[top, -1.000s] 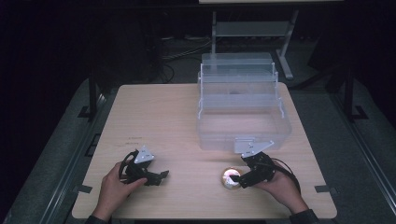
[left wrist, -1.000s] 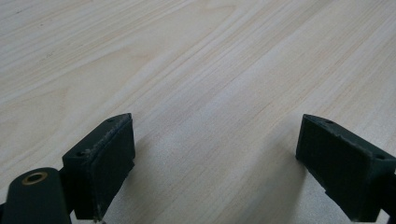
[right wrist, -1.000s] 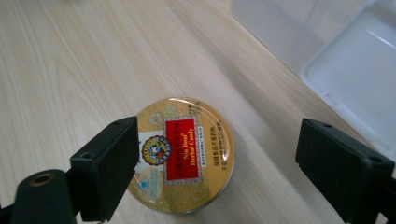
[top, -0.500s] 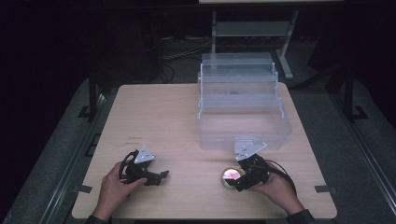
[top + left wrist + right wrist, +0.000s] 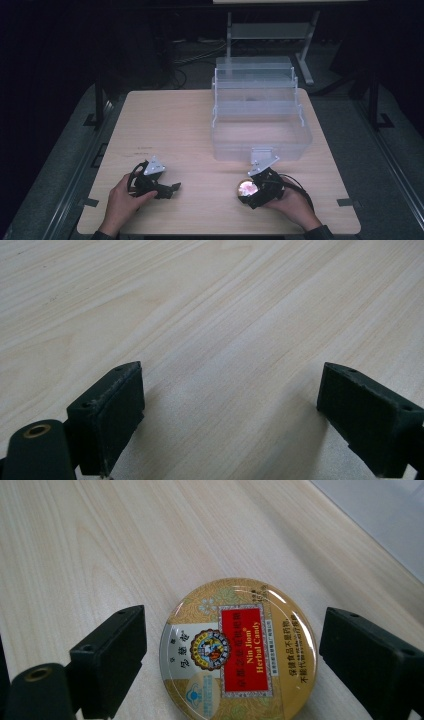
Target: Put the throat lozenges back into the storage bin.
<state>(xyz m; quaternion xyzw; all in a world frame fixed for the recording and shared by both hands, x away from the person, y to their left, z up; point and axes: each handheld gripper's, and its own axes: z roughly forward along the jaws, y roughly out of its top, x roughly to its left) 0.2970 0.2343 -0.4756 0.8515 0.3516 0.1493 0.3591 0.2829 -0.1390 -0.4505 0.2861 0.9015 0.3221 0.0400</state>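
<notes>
1. Jaws of right gripper (image 5: 232, 650) just opened wider, straddling candy tin (image 5: 239, 650) without touching; tin flat on worktop (image 5: 190, 125), near clear box (image 5: 260, 125).
2. Left gripper (image 5: 230, 415) unmoved, spread wide, empty.

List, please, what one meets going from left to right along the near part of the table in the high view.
left hand → left gripper → round candy tin → right gripper, its jaws on both sides of the tin → right hand.
</notes>
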